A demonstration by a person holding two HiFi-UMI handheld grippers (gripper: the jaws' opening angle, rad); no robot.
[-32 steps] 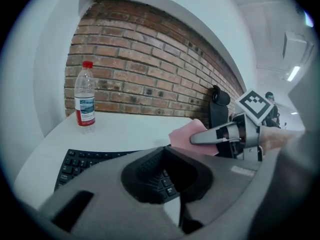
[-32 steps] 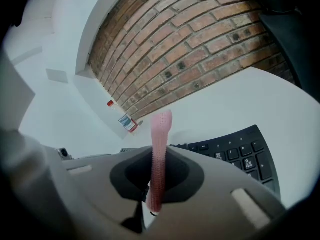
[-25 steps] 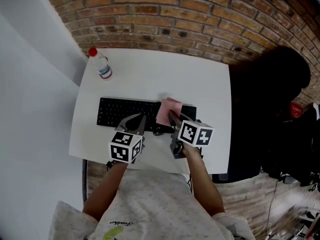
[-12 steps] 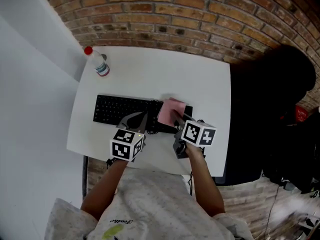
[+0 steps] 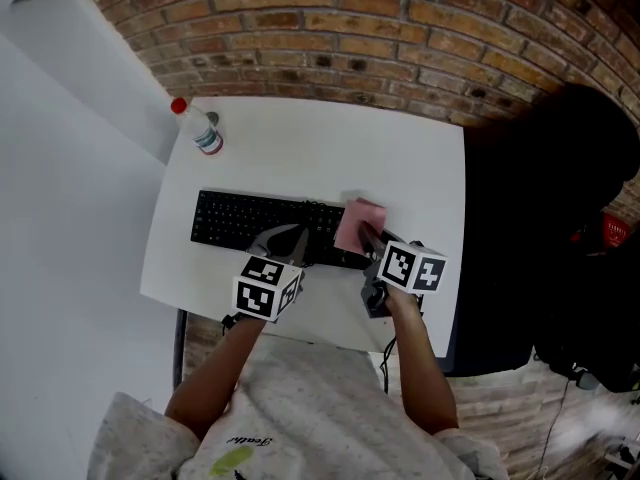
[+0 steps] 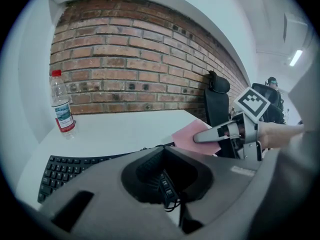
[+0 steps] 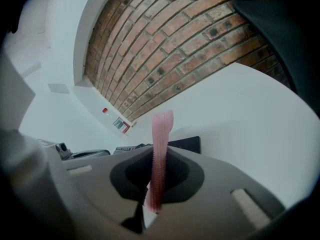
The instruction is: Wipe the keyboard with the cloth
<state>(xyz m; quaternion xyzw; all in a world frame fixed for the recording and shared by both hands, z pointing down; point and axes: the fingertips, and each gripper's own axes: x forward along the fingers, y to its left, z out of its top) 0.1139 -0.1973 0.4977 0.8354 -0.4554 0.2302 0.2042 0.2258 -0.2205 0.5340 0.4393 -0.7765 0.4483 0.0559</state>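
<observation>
A black keyboard (image 5: 250, 223) lies across the white table (image 5: 330, 153). My right gripper (image 5: 362, 234) is shut on a pink cloth (image 5: 358, 224), which sits over the keyboard's right end. In the right gripper view the cloth (image 7: 161, 149) stands edge-on between the jaws, with the keyboard's end (image 7: 186, 145) behind it. My left gripper (image 5: 287, 240) hovers over the keyboard's front edge near the middle, jaws together and holding nothing. From the left gripper view I see the keys (image 6: 67, 166), the cloth (image 6: 192, 134) and the right gripper (image 6: 220, 132) at the right.
A plastic water bottle (image 5: 200, 128) with a red cap stands at the table's far left corner, also in the left gripper view as the bottle (image 6: 61, 106). A brick wall (image 5: 400, 38) runs behind the table. A black chair (image 5: 540, 208) stands against the table's right side.
The right gripper has carried the cloth rightward along the keyboard toward its right end. The left gripper stays at the keyboard's front edge.
</observation>
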